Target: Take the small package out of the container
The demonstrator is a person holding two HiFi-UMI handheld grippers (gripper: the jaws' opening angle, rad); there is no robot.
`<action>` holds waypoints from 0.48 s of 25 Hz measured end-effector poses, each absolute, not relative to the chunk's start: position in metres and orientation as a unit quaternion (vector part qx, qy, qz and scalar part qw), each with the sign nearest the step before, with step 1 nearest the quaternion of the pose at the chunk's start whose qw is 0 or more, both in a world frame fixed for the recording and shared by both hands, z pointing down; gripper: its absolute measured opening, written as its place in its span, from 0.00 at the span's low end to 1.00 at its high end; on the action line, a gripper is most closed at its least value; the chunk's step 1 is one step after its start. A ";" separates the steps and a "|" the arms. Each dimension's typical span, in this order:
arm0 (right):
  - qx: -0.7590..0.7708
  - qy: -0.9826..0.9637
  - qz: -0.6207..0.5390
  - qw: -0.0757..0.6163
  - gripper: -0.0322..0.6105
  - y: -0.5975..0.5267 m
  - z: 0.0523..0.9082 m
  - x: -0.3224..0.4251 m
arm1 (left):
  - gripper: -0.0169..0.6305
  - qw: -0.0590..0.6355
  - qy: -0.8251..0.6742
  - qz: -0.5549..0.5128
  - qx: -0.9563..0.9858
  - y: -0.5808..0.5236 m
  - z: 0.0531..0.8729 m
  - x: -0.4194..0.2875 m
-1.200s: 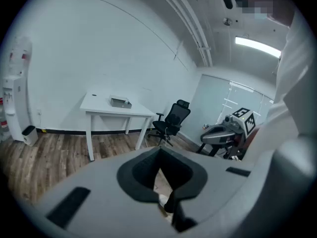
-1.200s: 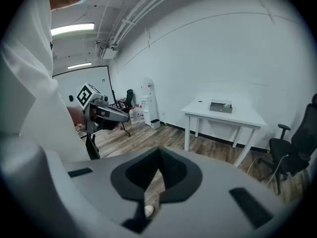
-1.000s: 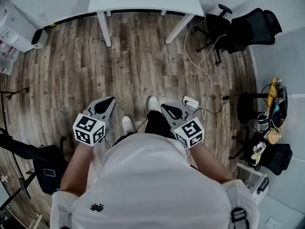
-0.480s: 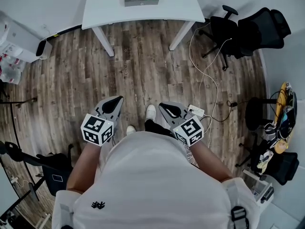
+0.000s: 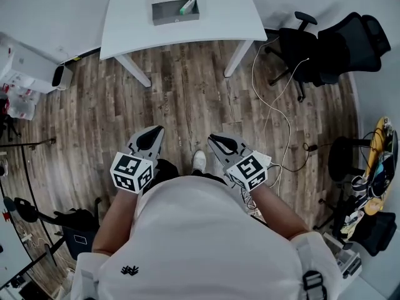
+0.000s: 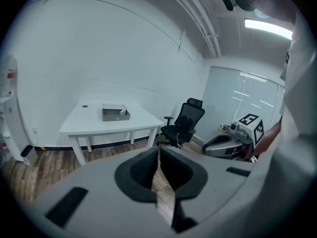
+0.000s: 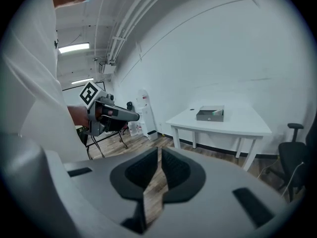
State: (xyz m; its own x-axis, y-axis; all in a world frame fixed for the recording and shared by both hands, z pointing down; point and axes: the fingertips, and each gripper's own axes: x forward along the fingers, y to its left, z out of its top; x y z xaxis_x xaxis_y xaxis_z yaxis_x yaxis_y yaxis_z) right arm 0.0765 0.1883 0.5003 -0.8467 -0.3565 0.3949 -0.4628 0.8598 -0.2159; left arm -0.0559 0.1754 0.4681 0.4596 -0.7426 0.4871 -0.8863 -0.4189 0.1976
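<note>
A grey open container (image 5: 175,6) stands on the white table (image 5: 219,17) at the top of the head view, far ahead of both grippers. A small green-and-white package (image 5: 187,7) lies in its right end. My left gripper (image 5: 152,136) and right gripper (image 5: 216,141) are held side by side over the wooden floor, both shut and empty. In the left gripper view the jaws (image 6: 158,152) meet, with the container (image 6: 115,113) far beyond. The right gripper's jaws (image 7: 159,155) also meet, and the container (image 7: 210,114) shows on the table behind.
Black office chairs (image 5: 325,39) stand right of the table, and a white cable (image 5: 275,111) trails across the floor to a power strip. White boxes (image 5: 22,61) sit at the left wall. Dark stands (image 5: 37,214) and cluttered equipment (image 5: 375,167) line both sides.
The table and container have slid lower and further into the head view as the person moves toward them. Both grippers stay shut and empty, side by side.
</note>
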 end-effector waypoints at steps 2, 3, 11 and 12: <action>0.215 -0.949 0.155 0.170 0.07 0.180 0.501 0.077 | 0.04 0.219 -0.489 0.170 0.827 0.167 0.469 -0.050; 0.217 -0.949 0.155 0.169 0.07 0.175 0.501 0.077 | 0.04 0.219 -0.485 0.172 0.829 0.162 0.470 -0.047; 0.253 -0.937 0.165 0.175 0.10 0.123 0.508 0.064 | 0.10 0.216 -0.455 0.166 0.848 0.100 0.476 -0.058; 0.260 -0.935 0.165 0.177 0.10 0.115 0.507 0.060 | 0.10 0.217 -0.450 0.165 0.851 0.091 0.478 -0.062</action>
State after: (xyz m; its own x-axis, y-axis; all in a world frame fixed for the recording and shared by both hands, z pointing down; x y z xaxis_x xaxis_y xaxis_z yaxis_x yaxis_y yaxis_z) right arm 0.0604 0.1150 0.5071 -0.8015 -0.4283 0.4174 -0.5454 0.8097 -0.2164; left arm -0.0622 0.0907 0.4777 0.5415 -0.6935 0.4752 -0.8363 -0.5020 0.2203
